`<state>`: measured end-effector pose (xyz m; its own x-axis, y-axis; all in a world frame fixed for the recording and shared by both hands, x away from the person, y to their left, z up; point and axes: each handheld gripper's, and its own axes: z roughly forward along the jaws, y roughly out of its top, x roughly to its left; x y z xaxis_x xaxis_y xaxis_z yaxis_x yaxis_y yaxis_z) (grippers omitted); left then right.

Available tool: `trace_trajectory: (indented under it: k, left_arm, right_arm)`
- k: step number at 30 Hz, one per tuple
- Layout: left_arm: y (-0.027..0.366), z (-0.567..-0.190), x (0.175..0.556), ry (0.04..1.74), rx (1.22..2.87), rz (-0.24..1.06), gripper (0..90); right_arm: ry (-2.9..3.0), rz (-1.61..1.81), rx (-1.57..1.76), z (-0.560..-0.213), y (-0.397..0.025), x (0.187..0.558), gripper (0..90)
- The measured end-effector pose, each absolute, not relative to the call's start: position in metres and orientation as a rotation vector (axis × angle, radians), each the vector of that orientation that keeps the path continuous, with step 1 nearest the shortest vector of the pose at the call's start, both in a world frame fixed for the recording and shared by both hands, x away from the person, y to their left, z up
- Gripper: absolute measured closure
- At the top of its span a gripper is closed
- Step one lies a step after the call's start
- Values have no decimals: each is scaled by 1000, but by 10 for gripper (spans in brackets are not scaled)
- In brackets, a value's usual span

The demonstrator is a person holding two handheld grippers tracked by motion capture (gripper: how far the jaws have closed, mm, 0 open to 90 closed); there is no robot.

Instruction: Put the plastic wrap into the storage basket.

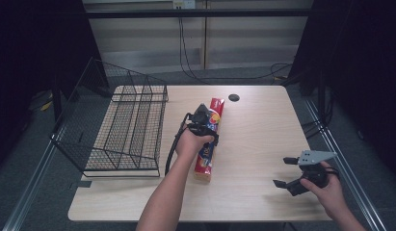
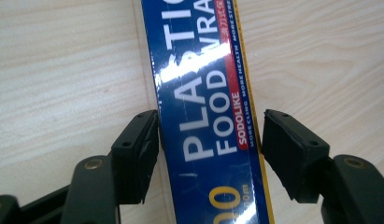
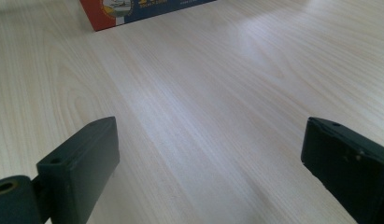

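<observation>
Pale wood grain covers the table (image 1: 263,139), which is ringed by dark curtains and a grey floor with cables trailing behind it. Near the middle of the table, a long plastic food wrap box (image 1: 209,139) is laid flat, its blue and red faces turned up, with one end pointed toward the far edge and the other toward the person. Just left of the box, a black wire basket (image 1: 128,127) is stood on the tabletop. Beyond the box's far end, a small dark round hole (image 1: 234,97) is seen in the wood. The left gripper (image 2: 210,149) is lowered over the box, its jaws spread to either side of it; one pad is close against the blue face, while a narrow gap is left at the other, so nothing is clamped. Well right of the box, the right gripper (image 1: 286,172) is held low over bare wood, its jaws spread wide and empty.
</observation>
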<state>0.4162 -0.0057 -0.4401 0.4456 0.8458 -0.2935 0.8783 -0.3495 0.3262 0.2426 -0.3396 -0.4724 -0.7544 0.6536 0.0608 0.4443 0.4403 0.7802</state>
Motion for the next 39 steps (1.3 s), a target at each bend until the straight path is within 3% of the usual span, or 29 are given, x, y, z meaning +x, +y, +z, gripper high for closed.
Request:
trace_trajectory:
  k: [12, 29, 39]
  left_arm:
    - [-24, -450, 436, 1495, 2245, -19, 335]
    - [-38, -451, 451, 1569, 2253, 49, 402]
    - [-29, -433, 444, 1547, 2435, -16, 441]
  right_arm:
    - [2442, 1207, 955, -474, -342, 244, 46]
    - [2432, 1213, 954, -473, -341, 245, 47]
    - [2427, 1225, 950, -471, -342, 245, 46]
